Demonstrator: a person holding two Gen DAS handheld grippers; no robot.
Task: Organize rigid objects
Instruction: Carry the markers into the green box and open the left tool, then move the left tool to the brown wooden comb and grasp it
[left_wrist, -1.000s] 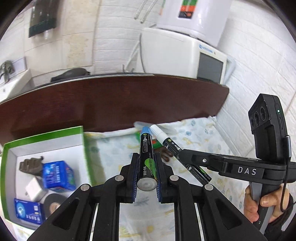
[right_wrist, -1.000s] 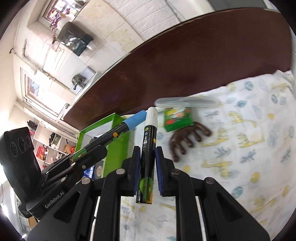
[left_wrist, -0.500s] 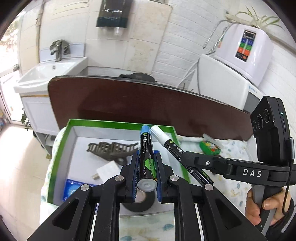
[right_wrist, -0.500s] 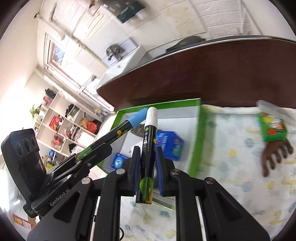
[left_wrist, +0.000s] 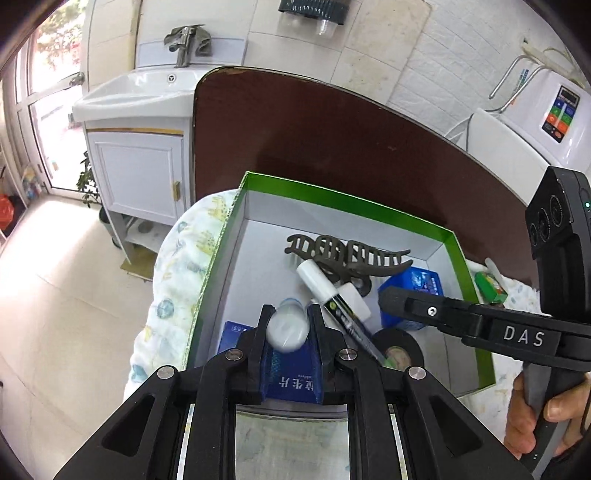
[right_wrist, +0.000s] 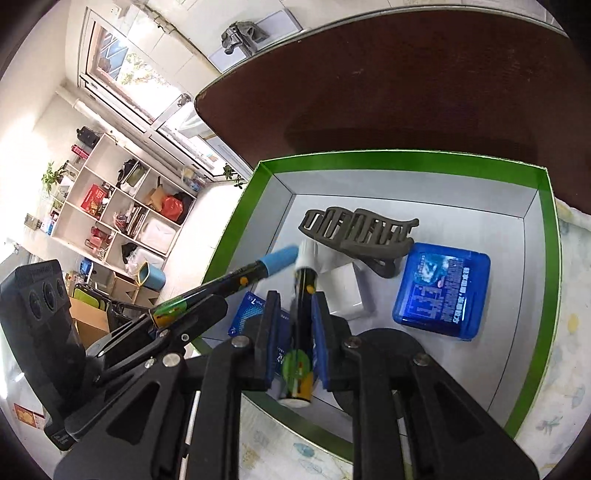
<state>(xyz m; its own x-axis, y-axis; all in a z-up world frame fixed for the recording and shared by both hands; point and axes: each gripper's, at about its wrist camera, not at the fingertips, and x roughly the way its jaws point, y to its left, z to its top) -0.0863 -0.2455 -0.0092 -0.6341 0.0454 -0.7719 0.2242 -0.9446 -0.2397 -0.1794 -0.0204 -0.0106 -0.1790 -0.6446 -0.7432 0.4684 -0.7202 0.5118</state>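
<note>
Left wrist view | blue-capped marker (left_wrist: 287, 329) is clamped between left gripper (left_wrist: 288, 325) pads, over green-rimmed box (left_wrist: 343, 201) | right gripper (right_wrist: 295, 314) jaws are opening, white-capped marker (right_wrist: 303, 291) between them, hair claw (right_wrist: 360, 230) lies beyond fingertips

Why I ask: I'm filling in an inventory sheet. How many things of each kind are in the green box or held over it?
Markers: 2, blue-capped marker and white-capped marker
Hair claw: 1
Blue boxes: 2, blue case and flat blue box
White block: 1
Black tape roll: 1
Total: 7
</note>
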